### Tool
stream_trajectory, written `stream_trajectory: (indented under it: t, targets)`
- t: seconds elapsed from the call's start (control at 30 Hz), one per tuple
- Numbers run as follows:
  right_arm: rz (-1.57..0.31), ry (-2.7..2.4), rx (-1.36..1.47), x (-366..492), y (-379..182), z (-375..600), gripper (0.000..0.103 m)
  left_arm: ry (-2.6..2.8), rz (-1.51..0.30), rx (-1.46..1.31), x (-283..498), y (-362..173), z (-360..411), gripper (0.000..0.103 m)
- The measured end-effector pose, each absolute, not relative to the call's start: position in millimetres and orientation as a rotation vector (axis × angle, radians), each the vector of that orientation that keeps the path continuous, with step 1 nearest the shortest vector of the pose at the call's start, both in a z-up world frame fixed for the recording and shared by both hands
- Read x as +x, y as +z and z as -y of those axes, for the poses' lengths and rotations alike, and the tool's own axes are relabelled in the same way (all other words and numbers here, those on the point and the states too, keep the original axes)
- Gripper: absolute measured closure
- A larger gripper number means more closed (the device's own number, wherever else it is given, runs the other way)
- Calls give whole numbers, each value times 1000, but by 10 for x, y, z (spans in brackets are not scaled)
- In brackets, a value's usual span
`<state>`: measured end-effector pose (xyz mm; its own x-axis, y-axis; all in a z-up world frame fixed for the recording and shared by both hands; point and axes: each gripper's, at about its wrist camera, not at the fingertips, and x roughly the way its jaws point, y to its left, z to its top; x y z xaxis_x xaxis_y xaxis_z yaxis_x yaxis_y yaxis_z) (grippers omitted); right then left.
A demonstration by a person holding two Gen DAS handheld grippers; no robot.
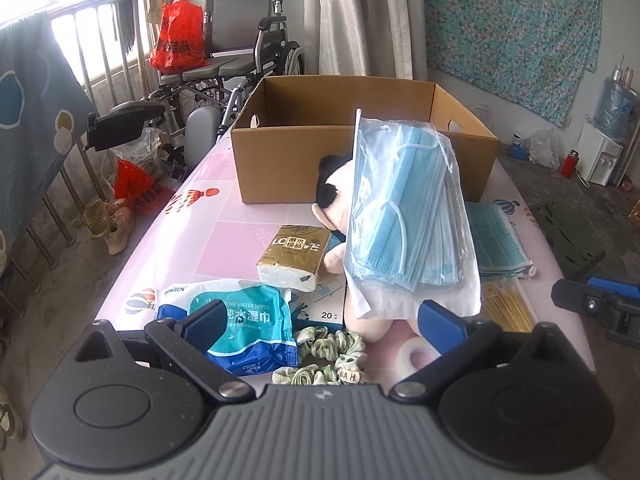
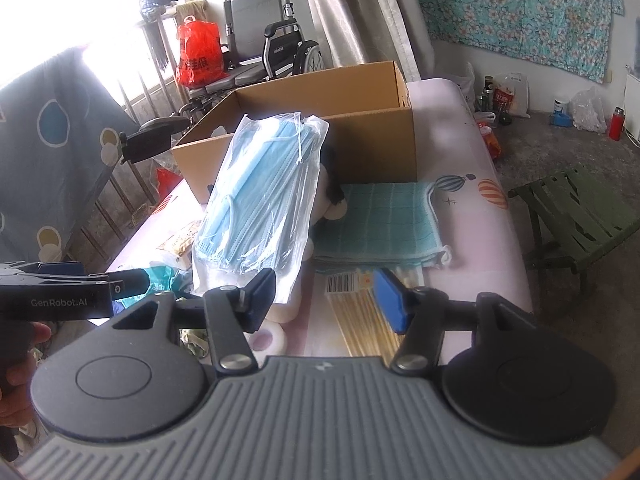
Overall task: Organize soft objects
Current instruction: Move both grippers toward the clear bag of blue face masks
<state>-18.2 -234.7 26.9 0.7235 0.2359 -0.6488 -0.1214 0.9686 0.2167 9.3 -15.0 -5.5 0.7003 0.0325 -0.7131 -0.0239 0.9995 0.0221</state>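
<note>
A clear bag of blue face masks (image 1: 408,216) (image 2: 260,204) leans upright against a plush doll (image 1: 332,196) in front of an open cardboard box (image 1: 288,168) (image 2: 376,148). My left gripper (image 1: 324,322) is open, its fingers either side of the bag's bottom edge without gripping it. My right gripper (image 2: 326,300) is open, its left finger (image 2: 260,294) next to the bag's lower corner. A tissue pack (image 1: 296,256), a wet wipes pack (image 1: 248,324), a green scrunchie (image 1: 332,356) and a folded teal cloth (image 1: 496,240) (image 2: 380,220) lie on the table.
The pink table (image 1: 224,240) (image 2: 488,248) also holds a tape roll (image 1: 418,354) (image 2: 268,336) and a pack of sticks (image 2: 360,312). A wheelchair (image 1: 248,52) and a railing stand at the left; a green stool (image 2: 580,216) stands at the right.
</note>
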Motion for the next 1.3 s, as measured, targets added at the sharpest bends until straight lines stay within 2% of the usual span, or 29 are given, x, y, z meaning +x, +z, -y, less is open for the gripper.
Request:
stream_trajectory:
  t: [0.63, 1.03, 1.3]
  targets:
    - [-719, 220, 183, -242, 419, 2153, 48, -15, -768, -26, -11, 11, 100, 1]
    - [-742, 262, 278, -307, 266, 2227, 48, 14, -788, 55, 52, -49, 293, 1]
    - [-745, 265, 265, -216, 302, 2223, 48, -1, -781, -3, 28, -48, 201, 1]
